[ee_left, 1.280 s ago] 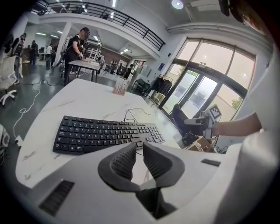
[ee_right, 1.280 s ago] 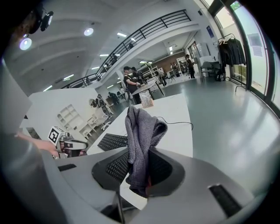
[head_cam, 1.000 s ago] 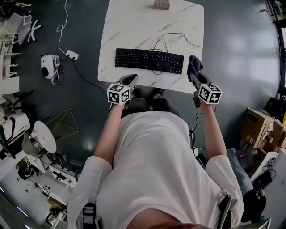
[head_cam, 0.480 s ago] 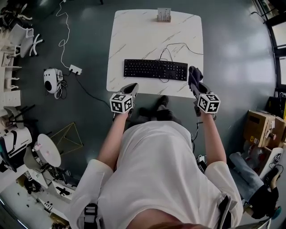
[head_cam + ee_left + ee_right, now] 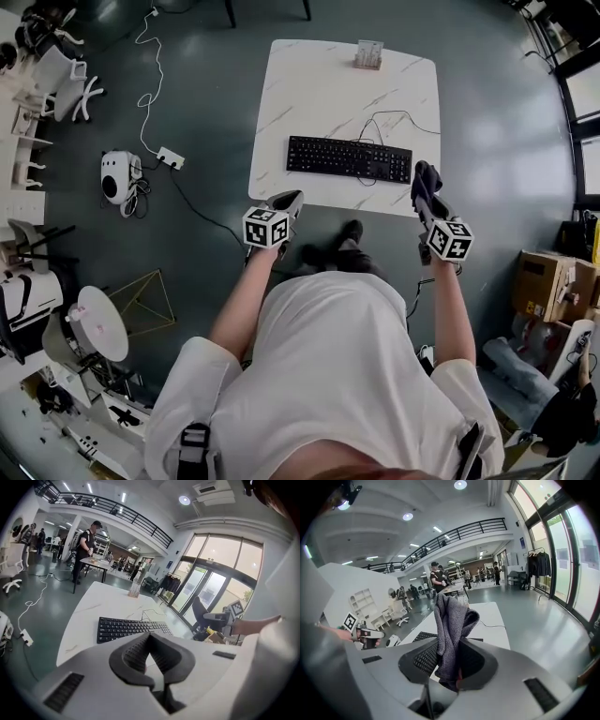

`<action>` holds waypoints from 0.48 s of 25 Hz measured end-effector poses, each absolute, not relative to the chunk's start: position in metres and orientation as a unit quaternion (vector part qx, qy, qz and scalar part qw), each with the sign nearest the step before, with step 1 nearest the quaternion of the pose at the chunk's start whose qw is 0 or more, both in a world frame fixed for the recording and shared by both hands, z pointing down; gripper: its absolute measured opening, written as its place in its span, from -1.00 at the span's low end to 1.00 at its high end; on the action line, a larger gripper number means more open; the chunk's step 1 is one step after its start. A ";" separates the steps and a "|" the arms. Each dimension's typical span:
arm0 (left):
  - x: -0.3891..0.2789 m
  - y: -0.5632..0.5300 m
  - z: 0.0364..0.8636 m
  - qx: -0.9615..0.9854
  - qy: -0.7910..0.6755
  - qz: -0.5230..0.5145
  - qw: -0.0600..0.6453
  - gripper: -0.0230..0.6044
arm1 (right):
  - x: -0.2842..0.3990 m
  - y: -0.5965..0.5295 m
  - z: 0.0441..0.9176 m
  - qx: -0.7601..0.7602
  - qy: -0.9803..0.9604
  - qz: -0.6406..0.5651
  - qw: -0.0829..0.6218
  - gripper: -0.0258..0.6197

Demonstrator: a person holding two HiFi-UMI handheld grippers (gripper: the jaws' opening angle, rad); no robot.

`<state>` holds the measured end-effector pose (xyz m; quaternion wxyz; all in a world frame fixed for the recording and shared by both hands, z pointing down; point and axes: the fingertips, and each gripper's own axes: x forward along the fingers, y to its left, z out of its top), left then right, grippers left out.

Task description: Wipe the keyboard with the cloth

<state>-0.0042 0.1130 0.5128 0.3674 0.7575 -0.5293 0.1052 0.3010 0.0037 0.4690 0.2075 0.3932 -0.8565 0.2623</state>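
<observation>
The right hand-held gripper [image 5: 425, 199] clamps the bunched cloth [image 5: 450, 616]. The left hand-held gripper [image 5: 150, 639] is closed and empty. Both hover off the near edge of the desk [image 5: 309, 94], with the keyboard [image 5: 349, 158] untouched ahead. Risk: with nothing bracing it, the keyboard slides under wiping pressure, or the cloth snags the cable [image 5: 394, 116].

Right claw [image 5: 449, 660] closed on a grey cloth [image 5: 450, 620], pinched at its lower part between both jaws. Rises above the jaws and folds over at the top. Behind it, a white table [image 5: 493, 618] with part of a black keyboard [image 5: 423, 637] and a thin cable [image 5: 490, 626]. At far left, the left claw [image 5: 368, 633] with marker cube [image 5: 350, 620], in a hand [image 5: 335, 632]. Further back, people [image 5: 437, 581] standing, a balcony railing [image 5: 454, 534], and tall windows [image 5: 576, 559] on the right.
</observation>
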 end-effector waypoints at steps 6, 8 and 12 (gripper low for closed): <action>-0.015 0.132 0.496 0.770 -0.514 0.106 0.364 -0.90 | 0.299 0.028 0.451 0.415 -0.855 0.243 0.194 -0.57; -0.016 0.135 0.486 0.777 -0.510 0.107 0.354 -0.90 | 0.300 0.035 0.443 0.424 -0.854 0.236 0.190 -0.57; -0.018 0.134 0.466 0.791 -0.505 0.109 0.327 -0.90 | 0.303 0.045 0.417 0.440 -0.854 0.225 0.164 -0.57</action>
